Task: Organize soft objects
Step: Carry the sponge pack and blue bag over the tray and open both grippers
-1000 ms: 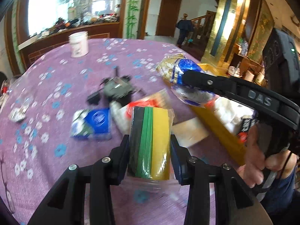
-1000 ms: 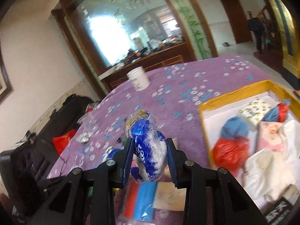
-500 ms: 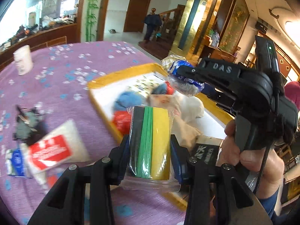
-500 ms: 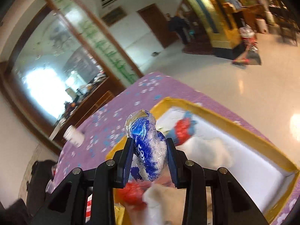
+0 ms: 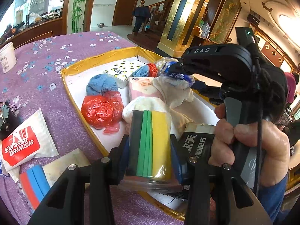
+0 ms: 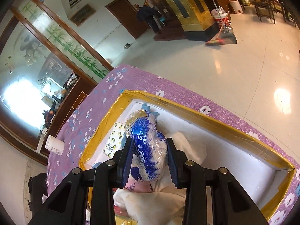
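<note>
Both grippers are now hanging over the tray [image 5: 69, 86], having come off the table [image 5: 52, 60]. Left gripper [image 5: 150, 148] fingers are clamping the sponges [image 5: 150, 142]; right gripper [image 6: 149, 161] fingers are pinching the blue packet [image 6: 148, 150]. Each should be lowering into the bare white right side before releasing.

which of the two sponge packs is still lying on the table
The red-and-blue sponge pack, flat on the purple tablecloth outside the tray; the other is gripped.
</note>
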### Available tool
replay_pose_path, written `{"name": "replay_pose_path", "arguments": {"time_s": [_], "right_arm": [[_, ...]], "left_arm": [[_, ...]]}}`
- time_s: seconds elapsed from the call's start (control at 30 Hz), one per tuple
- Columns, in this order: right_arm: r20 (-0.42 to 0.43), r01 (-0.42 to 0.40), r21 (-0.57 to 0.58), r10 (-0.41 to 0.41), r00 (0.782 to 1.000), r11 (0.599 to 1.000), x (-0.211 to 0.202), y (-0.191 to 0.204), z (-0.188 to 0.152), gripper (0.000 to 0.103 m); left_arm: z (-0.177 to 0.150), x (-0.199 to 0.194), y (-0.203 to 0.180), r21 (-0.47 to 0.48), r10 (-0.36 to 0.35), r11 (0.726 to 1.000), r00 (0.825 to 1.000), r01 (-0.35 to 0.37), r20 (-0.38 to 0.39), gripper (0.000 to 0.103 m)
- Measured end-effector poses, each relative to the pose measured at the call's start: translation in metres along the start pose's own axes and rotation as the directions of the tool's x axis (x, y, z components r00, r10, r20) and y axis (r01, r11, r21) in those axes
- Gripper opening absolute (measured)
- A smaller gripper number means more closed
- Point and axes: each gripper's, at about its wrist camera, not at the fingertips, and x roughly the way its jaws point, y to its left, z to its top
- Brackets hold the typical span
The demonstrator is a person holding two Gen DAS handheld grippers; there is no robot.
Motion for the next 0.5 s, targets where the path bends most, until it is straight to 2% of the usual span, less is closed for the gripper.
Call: {"name": "replay_pose_path", "arguments": {"time_s": [0.27,0.37,0.5], "right_arm": [[0.008,0.008,-0.01,-0.008,1.0,1.0,-0.002,0.002,0.0,0.041],[0.025,0.014,-0.019,-0.013,1.0,1.0,-0.005,0.006,-0.002,0.047],[0.065,0.012,-0.025,-0.01,0.998,1.0,-0.013,0.01,-0.002,0.054]], "left_arm": [[-0.002,-0.001,-0.003,0.019,-0.009,1.0,1.0,0.009,0.003,0.039],[-0.001,0.0,-0.002,0.015,-0.015,1.0,1.0,0.015,0.003,0.041],[-0.001,-0.002,-0.001,0.002,-0.025,1.0,1.0,0.025,0.017,0.052]]}}
